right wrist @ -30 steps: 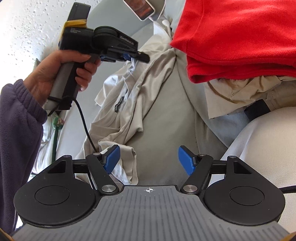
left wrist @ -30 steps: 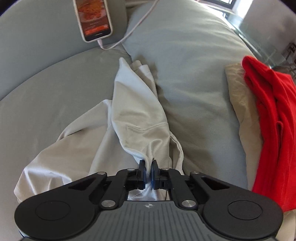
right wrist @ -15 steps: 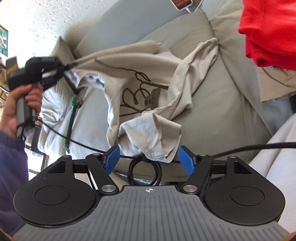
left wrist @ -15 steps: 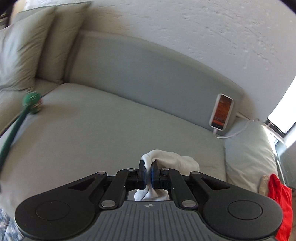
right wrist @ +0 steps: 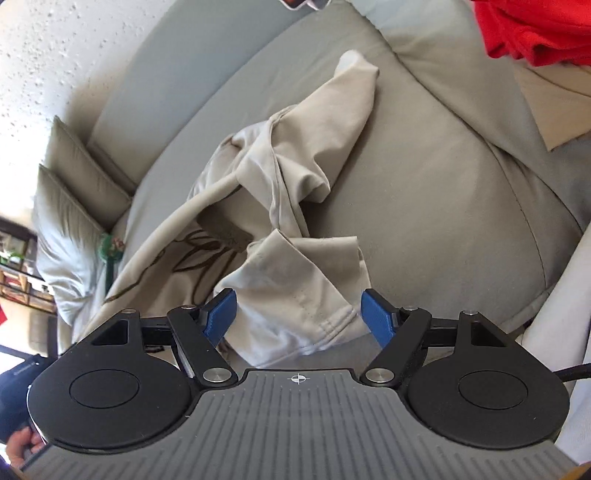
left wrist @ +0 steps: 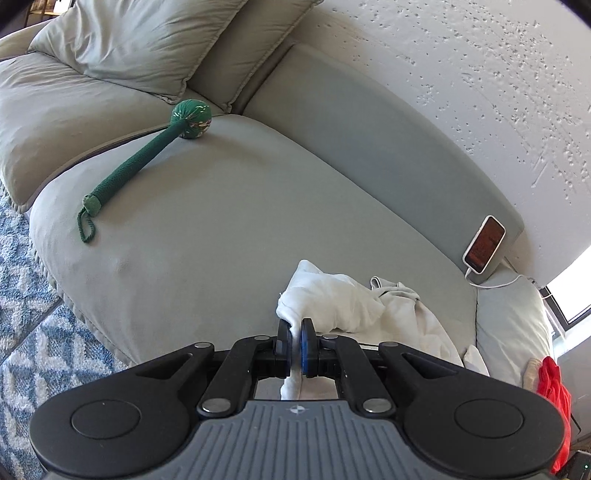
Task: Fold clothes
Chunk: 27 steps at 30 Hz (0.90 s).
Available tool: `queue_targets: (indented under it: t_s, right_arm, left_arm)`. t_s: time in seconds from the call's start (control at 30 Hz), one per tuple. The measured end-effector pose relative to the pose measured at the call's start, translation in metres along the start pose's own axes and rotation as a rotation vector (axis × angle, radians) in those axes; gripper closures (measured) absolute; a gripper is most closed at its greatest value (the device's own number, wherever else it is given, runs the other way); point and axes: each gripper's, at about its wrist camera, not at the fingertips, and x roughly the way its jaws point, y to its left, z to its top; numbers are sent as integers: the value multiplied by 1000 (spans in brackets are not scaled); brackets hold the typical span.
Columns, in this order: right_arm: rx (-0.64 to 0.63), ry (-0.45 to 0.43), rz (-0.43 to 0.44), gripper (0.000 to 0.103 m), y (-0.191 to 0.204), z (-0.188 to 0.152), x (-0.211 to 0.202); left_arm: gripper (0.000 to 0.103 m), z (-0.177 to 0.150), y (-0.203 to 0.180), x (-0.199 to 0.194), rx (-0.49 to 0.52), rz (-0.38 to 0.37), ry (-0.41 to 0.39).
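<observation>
A crumpled beige T-shirt (right wrist: pixel 284 177) with a dark line drawing lies across the grey sofa seat (right wrist: pixel 424 192). In the left wrist view my left gripper (left wrist: pixel 295 334) is shut on a bunched edge of that beige T-shirt (left wrist: pixel 332 299), the cloth pinched between its pads. My right gripper (right wrist: pixel 298 309) hangs low over the near sleeve and hem; its jaws are opening, with the cloth lying between the blue pads (right wrist: pixel 221 314) and neither pad pressing on it.
A green fabric mallet (left wrist: pixel 147 155) lies on the seat at the far left, with pillows (left wrist: pixel 122 40) behind it. A phone (left wrist: pixel 484 244) on a cable leans against the backrest. Red clothing (right wrist: pixel 535 29) is piled on tan cloth at the right. A patterned blue rug (left wrist: pixel 22 314) covers the floor.
My left gripper has swung far to the left, dragging the shirt edge and stretching the garment out. My right gripper has come down over the shirt's near sleeve, jaws a little wider.
</observation>
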Motion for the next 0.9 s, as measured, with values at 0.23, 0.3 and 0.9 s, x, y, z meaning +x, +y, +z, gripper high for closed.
queue_targets:
  t_s: [0.23,0.3,0.9]
  right_arm:
    - [-368,-48,-108,97,47,8,8]
    - [-361,-98,-117,97,53,40,-1]
    - [-269,-805,-25,97,79,148,-265]
  left_arm:
    - [99,31,3,25,-46,-1,24]
    - [100,60,-2,41,-80,-1,34]
    - [101,90,-64,-28,32,-296,-222]
